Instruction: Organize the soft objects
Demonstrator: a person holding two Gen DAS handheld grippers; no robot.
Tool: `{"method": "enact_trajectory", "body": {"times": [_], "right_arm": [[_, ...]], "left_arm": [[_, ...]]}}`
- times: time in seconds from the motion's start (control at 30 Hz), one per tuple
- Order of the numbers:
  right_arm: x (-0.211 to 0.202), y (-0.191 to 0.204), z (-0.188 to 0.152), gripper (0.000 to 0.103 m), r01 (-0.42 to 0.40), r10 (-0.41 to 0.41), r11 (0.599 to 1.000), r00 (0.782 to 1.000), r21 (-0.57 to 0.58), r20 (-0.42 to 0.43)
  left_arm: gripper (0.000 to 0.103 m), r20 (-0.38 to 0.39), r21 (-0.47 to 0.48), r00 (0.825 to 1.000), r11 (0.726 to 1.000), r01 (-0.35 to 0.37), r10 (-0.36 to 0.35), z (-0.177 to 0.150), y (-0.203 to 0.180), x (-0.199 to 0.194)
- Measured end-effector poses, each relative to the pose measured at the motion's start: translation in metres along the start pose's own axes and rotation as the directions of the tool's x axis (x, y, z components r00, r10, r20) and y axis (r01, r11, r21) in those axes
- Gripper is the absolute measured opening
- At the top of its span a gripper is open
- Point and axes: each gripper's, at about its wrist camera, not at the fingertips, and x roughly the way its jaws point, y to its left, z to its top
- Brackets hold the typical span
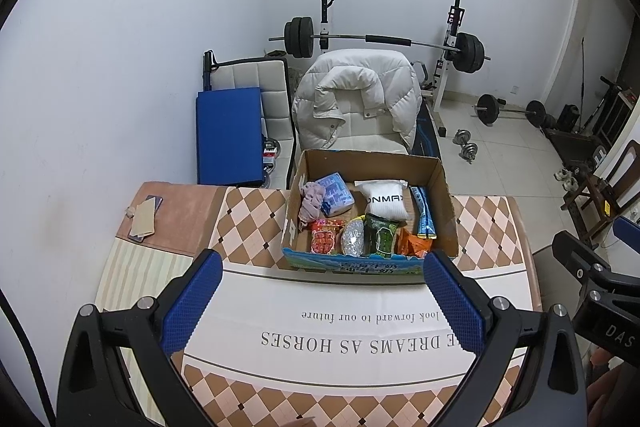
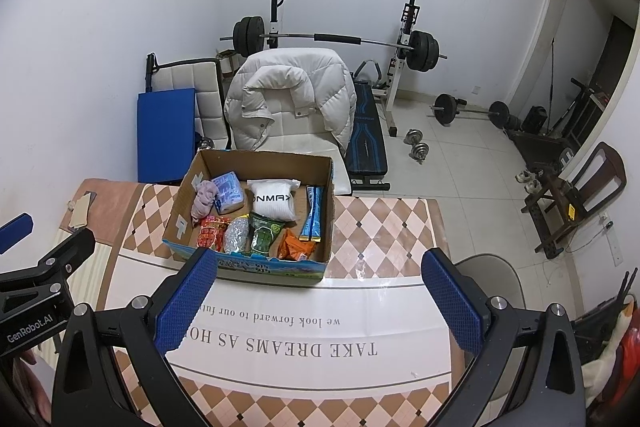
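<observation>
An open cardboard box (image 1: pixel 444 187) (image 2: pixel 326 195) stands at the far side of the table. It holds a pink cloth (image 1: pixel 313 201) (image 2: pixel 205 199), a blue-and-white tissue pack (image 1: pixel 335 194) (image 2: pixel 229 193), a white pouch (image 1: pixel 384 201) (image 2: pixel 274 201), a red packet (image 1: pixel 323 237) (image 2: pixel 210 233), a silver foil bundle (image 1: pixel 353 239) (image 2: pixel 237 235), a green packet (image 1: pixel 382 235) (image 2: pixel 264 234), an orange packet (image 1: pixel 416 245) (image 2: pixel 296 247) and a long blue packet (image 1: pixel 424 213) (image 2: pixel 314 213). My left gripper (image 1: pixel 322 261) is open and empty in front of the box. My right gripper (image 2: pixel 320 261) is open and empty beside it.
The table (image 1: pixel 320 315) (image 2: pixel 304 327) has a checked cloth with printed text. A phone and papers (image 1: pixel 144 217) lie at its far left. Behind it stand a chair with a white jacket (image 1: pixel 356 99) (image 2: pixel 290 95), a blue mat (image 1: pixel 228 135) and a barbell rack (image 1: pixel 384 41).
</observation>
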Motion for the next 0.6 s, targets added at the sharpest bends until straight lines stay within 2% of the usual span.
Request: {"method": "enact_trajectory", "body": {"times": [0.6], "right_arm": [[-0.0025, -0.0015, -0.0011, 0.103, -0.002, 0.002, 1.0, 1.0, -0.002, -0.002]], "left_arm": [[0.103, 0.023, -0.011, 1.0, 1.0, -0.003, 0.003, 0.0027, 0.0008, -0.0091]]}}
